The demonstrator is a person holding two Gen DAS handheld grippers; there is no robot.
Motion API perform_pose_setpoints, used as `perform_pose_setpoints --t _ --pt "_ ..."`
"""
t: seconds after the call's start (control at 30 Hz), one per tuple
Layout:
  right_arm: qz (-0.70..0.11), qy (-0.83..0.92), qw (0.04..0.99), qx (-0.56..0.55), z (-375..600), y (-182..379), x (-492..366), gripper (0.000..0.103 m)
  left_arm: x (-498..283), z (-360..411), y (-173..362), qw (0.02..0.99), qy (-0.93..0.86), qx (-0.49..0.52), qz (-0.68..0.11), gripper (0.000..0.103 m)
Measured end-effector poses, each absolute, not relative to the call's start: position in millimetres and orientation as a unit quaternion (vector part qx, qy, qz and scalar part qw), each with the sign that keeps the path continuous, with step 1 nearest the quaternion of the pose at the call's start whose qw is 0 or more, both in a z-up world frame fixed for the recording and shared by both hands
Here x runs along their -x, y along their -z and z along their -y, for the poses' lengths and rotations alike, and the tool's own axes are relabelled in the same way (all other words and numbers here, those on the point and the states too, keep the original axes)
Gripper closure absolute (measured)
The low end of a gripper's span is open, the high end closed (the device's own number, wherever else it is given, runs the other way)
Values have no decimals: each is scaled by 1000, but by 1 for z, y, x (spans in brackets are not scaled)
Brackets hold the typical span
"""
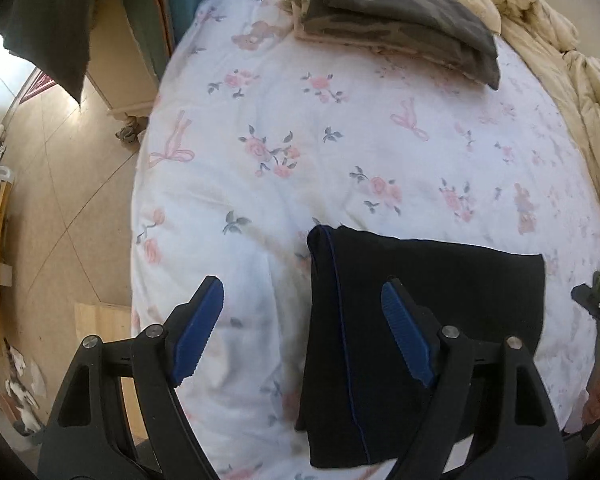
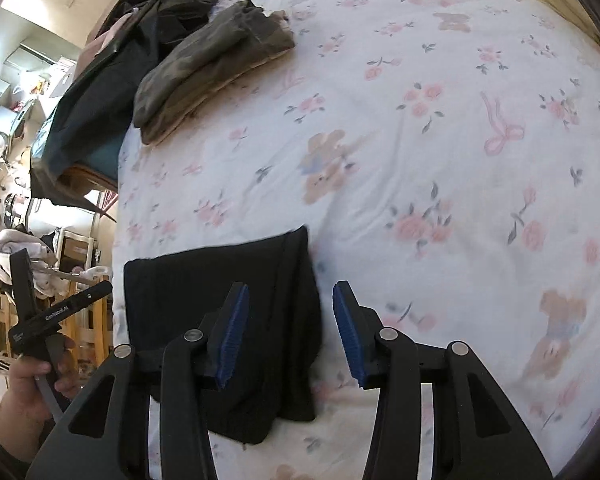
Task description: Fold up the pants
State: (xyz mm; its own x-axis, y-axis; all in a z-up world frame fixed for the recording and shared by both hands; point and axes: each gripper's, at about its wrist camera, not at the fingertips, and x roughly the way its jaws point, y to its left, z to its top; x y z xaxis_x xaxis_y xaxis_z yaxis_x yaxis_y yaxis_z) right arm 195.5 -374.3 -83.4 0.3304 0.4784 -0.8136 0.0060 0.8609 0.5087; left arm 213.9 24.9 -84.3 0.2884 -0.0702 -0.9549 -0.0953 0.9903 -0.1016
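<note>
Black pants (image 1: pixel 460 276) lie folded into a flat rectangle on the floral bed sheet (image 1: pixel 300 140), near its front edge. My left gripper (image 1: pixel 302 292) hovers open over their left edge, one blue pad above the sheet and the other above the black cloth, holding nothing. In the right wrist view the same pants (image 2: pixel 180 292) lie low and left. My right gripper (image 2: pixel 290 292) stands open above their right edge, and its pads press on nothing. A hand holds the left gripper (image 2: pixel 60 312) at the far left of that view.
A folded olive garment (image 1: pixel 400 20) (image 2: pixel 212 64) rests at the far side of the bed. A cream quilt (image 1: pixel 540 40) is bunched along one edge. Dark clothes (image 2: pixel 120 60) are heaped by the bed's corner. The tiled floor (image 1: pixel 60 200) and furniture lie beyond the bed's edge.
</note>
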Motion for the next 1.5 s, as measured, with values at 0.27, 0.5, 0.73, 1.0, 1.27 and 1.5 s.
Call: perform_pose_setpoints --t 0.27,0.5,0.73,1.0,1.27,1.5 --pt "-579 -169 769 -213 371 110 -229 55 -241 -16 104 796 25 79 -599 24" --pt "-586 -196 753 -224 365 136 -250 42 -255 -11 124 789 44 79 -607 27" --pt "-600 -241 738 -193 344 152 -257 61 -254 -5 121 787 98 86 -603 63" --pt "-588 -258 752 -148 337 148 -255 99 -256 -3 121 781 123 68 -608 93" --pt "-526 -233 808 -126 349 113 -270 100 -289 6 94 821 144 59 -550 93" --pt "-501 -222 832 -89 350 119 -267 99 -292 19 97 835 163 19 -525 93"
